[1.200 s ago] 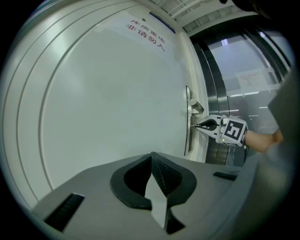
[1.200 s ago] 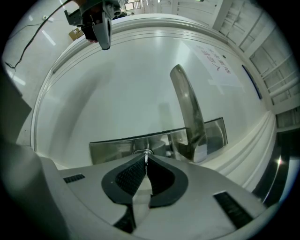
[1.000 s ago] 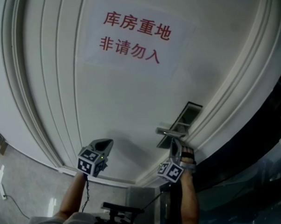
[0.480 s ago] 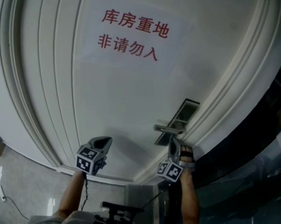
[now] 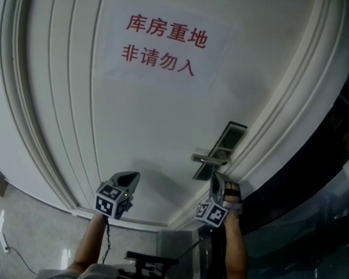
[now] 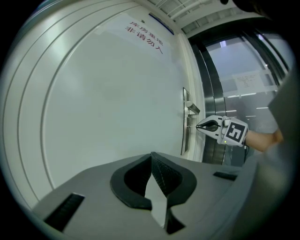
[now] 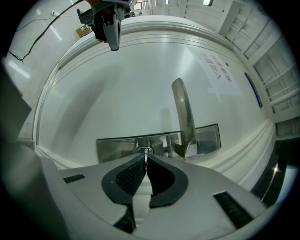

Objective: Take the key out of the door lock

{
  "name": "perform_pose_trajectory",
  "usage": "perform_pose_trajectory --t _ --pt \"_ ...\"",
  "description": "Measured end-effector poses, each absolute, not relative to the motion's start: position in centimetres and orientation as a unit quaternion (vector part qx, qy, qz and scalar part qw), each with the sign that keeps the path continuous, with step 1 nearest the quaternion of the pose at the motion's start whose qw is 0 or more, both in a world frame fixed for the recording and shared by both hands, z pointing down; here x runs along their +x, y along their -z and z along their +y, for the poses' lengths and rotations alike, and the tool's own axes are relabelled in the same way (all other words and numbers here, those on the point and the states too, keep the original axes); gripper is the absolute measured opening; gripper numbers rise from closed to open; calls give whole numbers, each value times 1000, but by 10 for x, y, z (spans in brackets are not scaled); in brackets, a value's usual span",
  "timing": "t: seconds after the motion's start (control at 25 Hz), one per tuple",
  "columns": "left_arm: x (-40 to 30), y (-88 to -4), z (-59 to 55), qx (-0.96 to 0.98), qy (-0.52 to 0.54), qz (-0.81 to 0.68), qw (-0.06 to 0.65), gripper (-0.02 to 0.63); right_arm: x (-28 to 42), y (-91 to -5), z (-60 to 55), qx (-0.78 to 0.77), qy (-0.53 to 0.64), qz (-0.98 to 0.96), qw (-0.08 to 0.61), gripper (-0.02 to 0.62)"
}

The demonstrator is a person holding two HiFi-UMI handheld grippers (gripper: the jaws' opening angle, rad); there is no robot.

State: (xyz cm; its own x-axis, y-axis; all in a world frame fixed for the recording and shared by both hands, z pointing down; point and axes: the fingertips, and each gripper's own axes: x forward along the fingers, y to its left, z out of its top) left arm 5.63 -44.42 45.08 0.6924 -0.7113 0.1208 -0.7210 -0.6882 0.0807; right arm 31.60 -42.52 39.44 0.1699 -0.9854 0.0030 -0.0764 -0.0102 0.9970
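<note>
Right gripper [image 7: 146, 158]: pinched on the key [image 7: 147, 151], tips right at the lock [image 7: 117, 146].
Key: at the lock's keyhole, beside the handle [image 7: 183, 112].
Left gripper [image 6: 151, 156]: jaws together, empty, held off the door [image 6: 108, 93].

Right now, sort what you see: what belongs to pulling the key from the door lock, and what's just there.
In the job: key, lock plate, right gripper shut on the key.
Just there: door handle, paper sign on the door, left gripper shut and empty.
</note>
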Motion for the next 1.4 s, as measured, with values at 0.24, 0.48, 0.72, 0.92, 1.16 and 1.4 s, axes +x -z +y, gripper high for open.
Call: perform_pose_trajectory --t 0.24,0.48,0.72,0.92,1.16,1.4 --pt "56 -452 -433 921 -43 -383 62 -8 314 -397 -414 568 432 -478 512 20" --pt "54 -448 -423 924 -41 -377 54 -8 310 -391 -393 596 403 -507 474 20" --pt "52 -449 -410 927 -41 -369 48 -8 311 -393 -367 647 320 -561 406 21" --pt "50 -451 -397 931 -42 -360 49 -8 305 -393 -340 690 250 -588 339 21" --pt "49 -449 -379 935 -37 -350 42 -8 302 -400 -309 726 168 -620 246 21" --pt "45 -447 -365 937 -30 -345 37 -8 293 -400 -281 743 100 -643 155 21"
